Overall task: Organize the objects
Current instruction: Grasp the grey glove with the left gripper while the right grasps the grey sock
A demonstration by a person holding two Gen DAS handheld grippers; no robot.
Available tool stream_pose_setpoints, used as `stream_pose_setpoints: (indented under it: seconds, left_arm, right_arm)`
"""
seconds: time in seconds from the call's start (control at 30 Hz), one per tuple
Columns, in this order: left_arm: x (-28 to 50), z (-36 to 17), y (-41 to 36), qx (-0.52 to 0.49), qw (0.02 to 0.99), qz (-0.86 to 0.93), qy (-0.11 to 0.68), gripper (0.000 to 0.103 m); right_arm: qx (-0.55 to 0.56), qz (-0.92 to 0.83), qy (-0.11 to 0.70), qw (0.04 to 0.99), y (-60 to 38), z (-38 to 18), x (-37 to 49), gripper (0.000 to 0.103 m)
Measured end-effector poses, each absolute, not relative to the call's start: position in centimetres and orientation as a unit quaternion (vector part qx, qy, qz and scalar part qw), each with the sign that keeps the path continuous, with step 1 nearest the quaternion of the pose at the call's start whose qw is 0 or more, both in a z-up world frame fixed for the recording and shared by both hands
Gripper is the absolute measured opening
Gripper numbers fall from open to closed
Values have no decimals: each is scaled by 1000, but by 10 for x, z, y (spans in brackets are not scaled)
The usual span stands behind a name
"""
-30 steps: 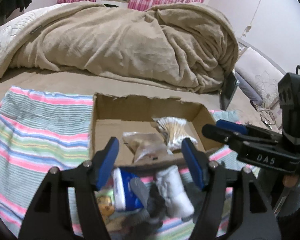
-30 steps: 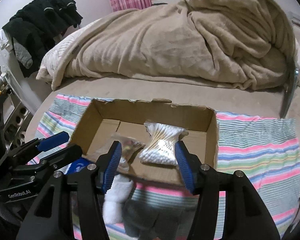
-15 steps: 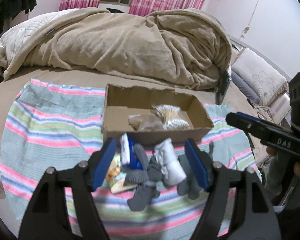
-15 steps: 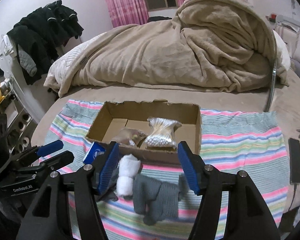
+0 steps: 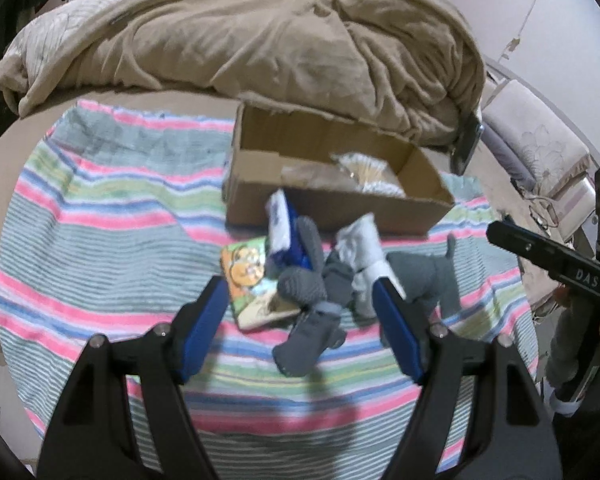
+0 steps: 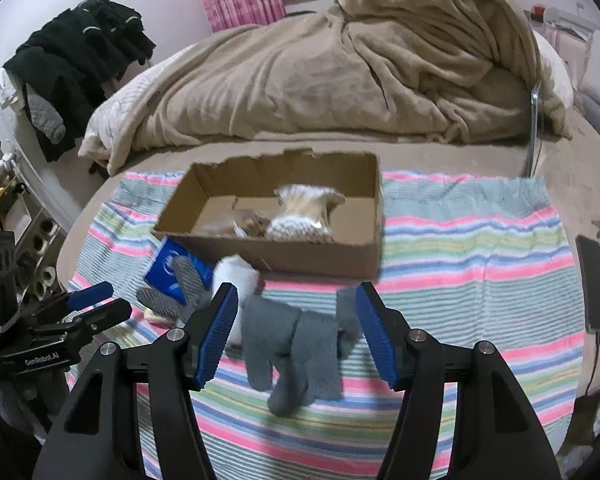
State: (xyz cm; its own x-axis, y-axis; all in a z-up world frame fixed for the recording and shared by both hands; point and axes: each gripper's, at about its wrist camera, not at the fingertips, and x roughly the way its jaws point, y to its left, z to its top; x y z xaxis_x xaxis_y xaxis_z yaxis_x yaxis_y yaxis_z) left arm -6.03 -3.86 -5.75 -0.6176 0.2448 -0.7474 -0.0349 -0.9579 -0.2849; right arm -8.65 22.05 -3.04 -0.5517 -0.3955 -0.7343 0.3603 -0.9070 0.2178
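Note:
An open cardboard box (image 5: 332, 204) (image 6: 300, 258) sits on a striped cloth and holds a bag of cotton swabs (image 6: 304, 212) and a brownish bag (image 6: 236, 222). In front of it lies a pile: grey gloves (image 6: 296, 344) (image 5: 428, 276), grey socks (image 5: 312, 304), a white rolled sock (image 5: 360, 244) (image 6: 236, 276), a blue pack (image 5: 284, 236) (image 6: 176, 268) and a cartoon-printed packet (image 5: 248, 280). My left gripper (image 5: 300, 332) is open and empty above the pile. My right gripper (image 6: 296, 332) is open and empty over the grey gloves.
The striped cloth (image 5: 100, 220) (image 6: 480, 248) covers a bed, with a crumpled beige blanket (image 5: 260, 40) (image 6: 340, 72) behind the box. A phone (image 6: 594, 288) lies at the cloth's right edge. Dark clothes (image 6: 80, 60) hang at the left.
Both grippers have pulled back and up from the box, so the whole pile and more of the cloth now show. Both stay open.

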Motion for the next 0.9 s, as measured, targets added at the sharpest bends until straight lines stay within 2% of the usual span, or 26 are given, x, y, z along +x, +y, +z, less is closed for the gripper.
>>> stream_pose_setpoints:
  seconds: [0.53, 0.7, 0.77, 0.9]
  left_arm:
    - [-67, -105, -9, -484, 107, 861, -115, 74]
    - [-71, -116, 0, -493, 113, 856, -106, 65]
    - [-73, -122, 2, -498, 111, 854, -103, 56]
    - [-75, -127, 3, -499, 111, 853, -105, 49]
  right_arm:
    - [468, -861, -17, 199, 230, -86, -95, 64]
    - [476, -855, -19, 206, 229, -96, -102, 64]
    - [480, -852, -20, 210, 227, -100, -103, 64]
    - [485, -845, -15, 223, 219, -106, -104, 64]
